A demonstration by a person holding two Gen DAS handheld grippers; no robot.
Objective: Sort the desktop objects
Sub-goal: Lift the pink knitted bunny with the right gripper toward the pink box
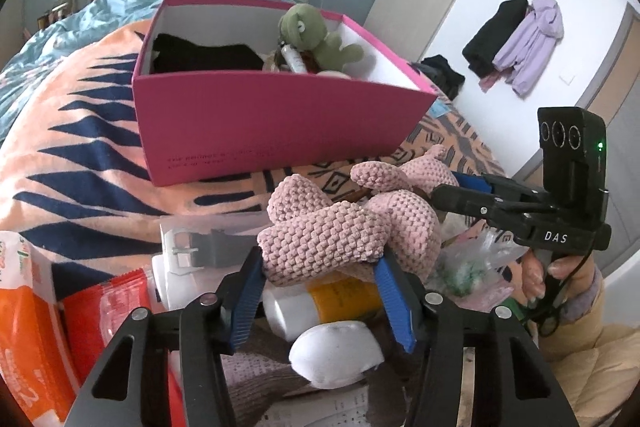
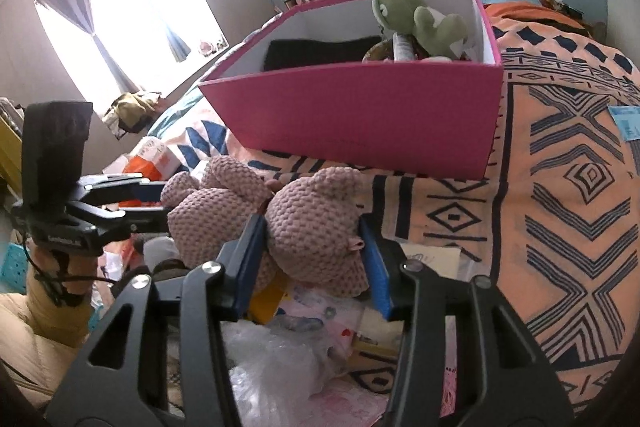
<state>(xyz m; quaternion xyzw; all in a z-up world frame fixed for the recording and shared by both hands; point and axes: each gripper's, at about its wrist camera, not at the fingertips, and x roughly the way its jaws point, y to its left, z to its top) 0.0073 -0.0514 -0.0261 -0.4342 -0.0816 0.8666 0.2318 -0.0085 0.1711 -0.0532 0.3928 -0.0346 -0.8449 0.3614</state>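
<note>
**Both hand-held grippers clamped on the pink knit toy**

Left hand-held gripper [image 1: 320, 267]: blue pads pressed into one end of the pink toy [image 1: 340, 227]. Fabric bulges over the pads, so it is a grip, not just a straddle.

Right hand-held gripper [image 2: 314, 251]: same story on the other end of the toy [image 2: 312, 223], pads squeezing both sides of the rounded lump. In the left view it enters from 3 o'clock [image 1: 448, 193], tips at the toy's far side; a hand [image 1: 560, 267] shows on its handle.

Toy location: spans between the two grippers, above a pile of clutter, just short of the pink box [image 1: 272, 131]. Cannot tell whether it rests on the pile or hangs clear.

Box: sits on the bed's orange patterned blanket [image 1: 80, 147], at 12 o'clock from both grippers. Open top. Inside: green plush [image 1: 316, 35] at the right end, dark cloth [image 1: 208, 57] at the left, a few small items under the plush, too small to name.

Pile under the toy, left view:
- white bottle with a yellow label [image 1: 320, 303], directly beneath
- white rounded object [image 1: 336, 355] at 6 o'clock of the bottle
- clear pack with a grey strap [image 1: 200, 247] at 9 o'clock
- orange packets [image 1: 36, 327] at far 8 o'clock
- crumpled clear plastic bag [image 1: 472, 263] at 3 o'clock

Right view shows more plastic wrap [image 2: 280, 359] below the jaws.
</note>
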